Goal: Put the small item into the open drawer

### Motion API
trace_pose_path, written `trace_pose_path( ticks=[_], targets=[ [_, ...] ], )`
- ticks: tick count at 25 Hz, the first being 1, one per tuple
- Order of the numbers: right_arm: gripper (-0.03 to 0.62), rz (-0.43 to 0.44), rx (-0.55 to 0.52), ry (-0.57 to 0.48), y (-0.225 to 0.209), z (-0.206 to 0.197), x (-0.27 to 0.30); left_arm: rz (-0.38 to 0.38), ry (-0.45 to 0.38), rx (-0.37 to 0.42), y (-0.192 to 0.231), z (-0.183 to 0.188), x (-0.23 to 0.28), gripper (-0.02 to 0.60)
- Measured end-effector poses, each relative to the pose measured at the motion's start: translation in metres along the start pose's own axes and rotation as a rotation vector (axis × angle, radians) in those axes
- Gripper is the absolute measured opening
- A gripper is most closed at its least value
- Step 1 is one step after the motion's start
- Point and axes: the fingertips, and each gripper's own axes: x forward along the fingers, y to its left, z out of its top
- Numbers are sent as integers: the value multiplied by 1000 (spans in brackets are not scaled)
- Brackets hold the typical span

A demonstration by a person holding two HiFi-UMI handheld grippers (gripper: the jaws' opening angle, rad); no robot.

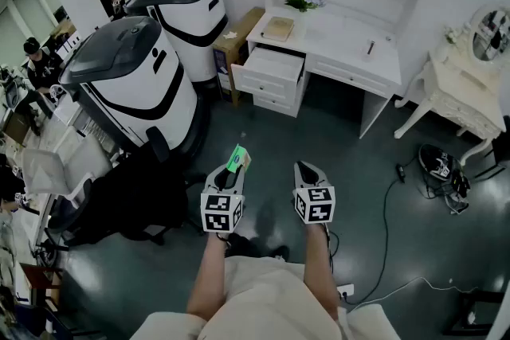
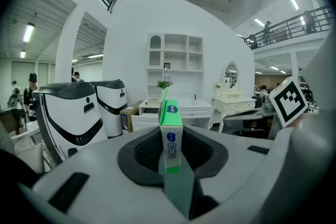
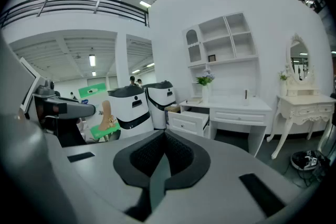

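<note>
A small green and white box (image 2: 171, 136) stands on edge between the jaws of my left gripper (image 2: 171, 157), which is shut on it. In the head view the box (image 1: 237, 159) sticks out past the left gripper (image 1: 234, 168), held over the dark floor. My right gripper (image 1: 306, 169) hangs beside it at the same height, its jaws (image 3: 163, 161) shut with nothing between them. The open drawer (image 1: 274, 69) juts from the left side of a white desk (image 1: 351, 44) well ahead of both grippers. It also shows in the right gripper view as the drawer (image 3: 190, 121).
Two big white and black machines (image 1: 131, 84) stand to the left of the desk. A black office chair (image 1: 151, 195) is close on my left. A brown side table (image 1: 237, 32) sits by the drawer, a white dressing table (image 1: 458, 87) at right, and cables (image 1: 386, 195) lie on the floor.
</note>
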Motion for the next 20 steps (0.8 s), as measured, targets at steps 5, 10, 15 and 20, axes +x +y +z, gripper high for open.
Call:
trace_pose_path(
  ticks=[5, 10, 15, 20],
  targets=[
    [23, 12, 0, 1, -9, 0, -8, 9, -13, 7, -11, 8, 1, 106],
    [23, 33, -2, -18, -16, -4, -14, 14, -18, -2, -23, 6, 0, 106],
    [23, 77, -9, -11, -9, -9, -3, 10, -43, -36, -16, 6, 10, 106],
    [23, 76, -3, -12, -24, -1, 20, -10, -45, -43, -11, 15, 42, 106]
  ],
)
